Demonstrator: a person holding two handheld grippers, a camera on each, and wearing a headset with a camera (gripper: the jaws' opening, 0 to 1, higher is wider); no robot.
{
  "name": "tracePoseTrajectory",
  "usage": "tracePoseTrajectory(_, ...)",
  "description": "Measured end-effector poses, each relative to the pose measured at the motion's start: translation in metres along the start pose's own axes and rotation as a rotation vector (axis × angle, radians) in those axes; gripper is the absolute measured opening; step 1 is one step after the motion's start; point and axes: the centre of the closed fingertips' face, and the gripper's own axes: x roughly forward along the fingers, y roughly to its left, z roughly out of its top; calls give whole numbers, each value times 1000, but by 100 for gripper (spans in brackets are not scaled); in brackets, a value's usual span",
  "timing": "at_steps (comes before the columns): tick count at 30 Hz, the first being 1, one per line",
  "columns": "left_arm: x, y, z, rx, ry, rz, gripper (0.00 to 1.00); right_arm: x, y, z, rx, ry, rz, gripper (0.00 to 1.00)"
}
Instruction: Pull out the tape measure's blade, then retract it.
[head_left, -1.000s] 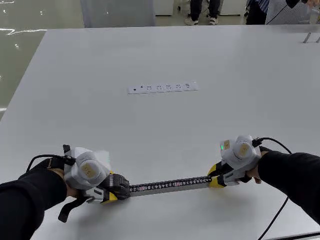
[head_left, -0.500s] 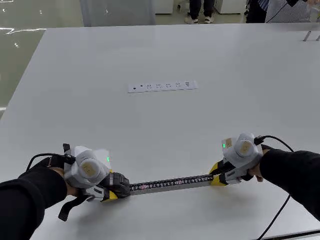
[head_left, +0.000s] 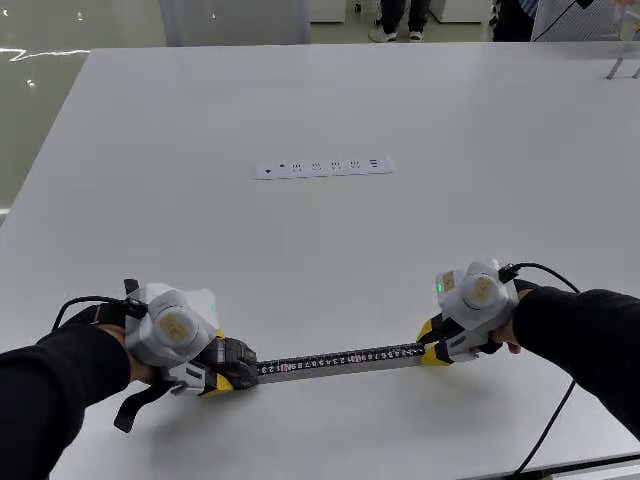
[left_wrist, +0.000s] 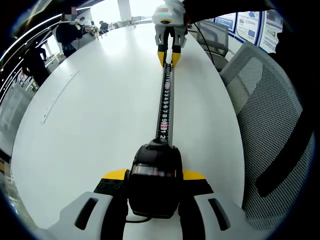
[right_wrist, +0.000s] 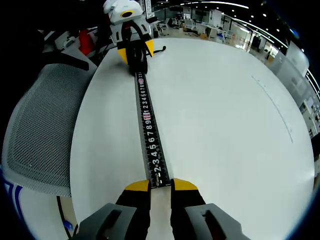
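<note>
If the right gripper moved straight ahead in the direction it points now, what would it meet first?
The right gripper points along the blade it pinches; it would likely first meet the tape measure case held in the left gripper.

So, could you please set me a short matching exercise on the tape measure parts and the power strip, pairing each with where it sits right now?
Things:
1. tape measure case
2. blade
3. power strip

Places:
A. lies by itself farther up the table, away from both grippers
B. clamped in the left gripper
C. drawn out flat along the table, its tip pinched by the right gripper

Pairs: 1-B, 2-C, 3-A
</note>
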Motion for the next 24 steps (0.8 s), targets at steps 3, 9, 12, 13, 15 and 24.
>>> tracePoseTrajectory(3,1,0,0,10,0,1,34,0,0,0,-7,12,1,11)
tracePoseTrajectory(9,0,0,0,32,2,-6,33,0,1,1,-10,38,2,12)
tracePoseTrajectory(12,0,-1,0,37,6,-11,33,0,1,0,-5,40,3,12)
tracePoseTrajectory(13,0,-1,0,40,7,-12,33,0,1,0,0,41,3,12)
tracePoseTrajectory(15,0,-1,0,43,8,-15,33,0,1,0,1,44,2,12)
tracePoseTrajectory(24,0,-1,-1,45,18,-19,33,-1,5,0,22,56,27,12)
